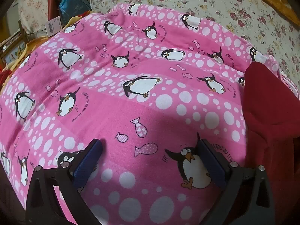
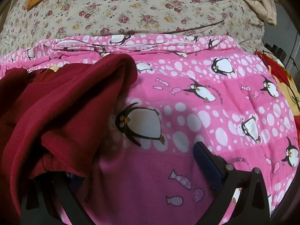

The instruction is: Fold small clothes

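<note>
Red garment (image 2: 61, 112), a soft fleece-like piece, lies crumpled on the pink penguin blanket (image 1: 150, 97), at the right edge of the left view and filling the left half of the right view. Nearest the right camera, one fold drapes over the left finger of the right tool (image 2: 150, 168), hiding it; only the right finger (image 2: 208, 168) shows, clear of the cloth. The jaws stand spread wide and pinch nothing that can be seen, though contact under the fold cannot be ruled out. The left tool (image 1: 150, 159) is likewise spread, both fingers (image 1: 88, 161) visible, hovering over bare blanket just beside the garment, gripping nothing. Both tools tilt steeply downward toward the bed, a pose suited to reaching for an edge. The garment is still bunched, so folding appears not yet begun; the blanket likely serves as a flat work surface. Farther off, a zip (image 2: 99, 48) runs along the blanket's far hem, then a floral bedsheet (image 2: 150, 15). A blue bag (image 1: 73, 1) sits at the far left.
</note>
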`<action>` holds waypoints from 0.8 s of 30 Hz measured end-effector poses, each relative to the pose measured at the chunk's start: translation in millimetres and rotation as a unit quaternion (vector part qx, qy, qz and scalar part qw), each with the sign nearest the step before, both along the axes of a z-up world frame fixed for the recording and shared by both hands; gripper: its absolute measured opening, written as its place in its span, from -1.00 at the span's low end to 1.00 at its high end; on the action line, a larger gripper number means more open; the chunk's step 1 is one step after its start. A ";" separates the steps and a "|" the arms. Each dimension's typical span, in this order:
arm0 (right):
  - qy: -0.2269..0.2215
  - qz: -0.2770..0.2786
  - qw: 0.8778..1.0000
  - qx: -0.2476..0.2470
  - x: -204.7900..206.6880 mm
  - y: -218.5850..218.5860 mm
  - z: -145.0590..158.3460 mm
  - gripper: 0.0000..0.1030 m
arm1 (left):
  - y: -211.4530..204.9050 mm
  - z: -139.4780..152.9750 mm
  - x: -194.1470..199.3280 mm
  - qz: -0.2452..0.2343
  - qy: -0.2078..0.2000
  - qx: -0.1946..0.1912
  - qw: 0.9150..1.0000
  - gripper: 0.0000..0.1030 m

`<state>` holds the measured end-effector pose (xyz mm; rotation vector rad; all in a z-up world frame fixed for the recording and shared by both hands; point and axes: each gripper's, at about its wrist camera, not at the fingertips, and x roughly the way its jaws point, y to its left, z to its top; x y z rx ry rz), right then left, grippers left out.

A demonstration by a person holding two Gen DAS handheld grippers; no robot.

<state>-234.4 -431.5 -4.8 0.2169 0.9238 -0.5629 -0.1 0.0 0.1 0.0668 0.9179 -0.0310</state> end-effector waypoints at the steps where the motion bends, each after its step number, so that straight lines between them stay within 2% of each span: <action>1: 0.000 0.000 1.000 0.000 0.0 0.0 0.0 1.00 | 0.0 0.0 0.0 0.000 0.000 0.000 1.000 0.68; 24: 0.000 0.000 1.000 0.000 0.0 0.0 0.3 1.00 | -1.2 -7.0 6.9 0.000 0.000 -0.003 1.000 0.68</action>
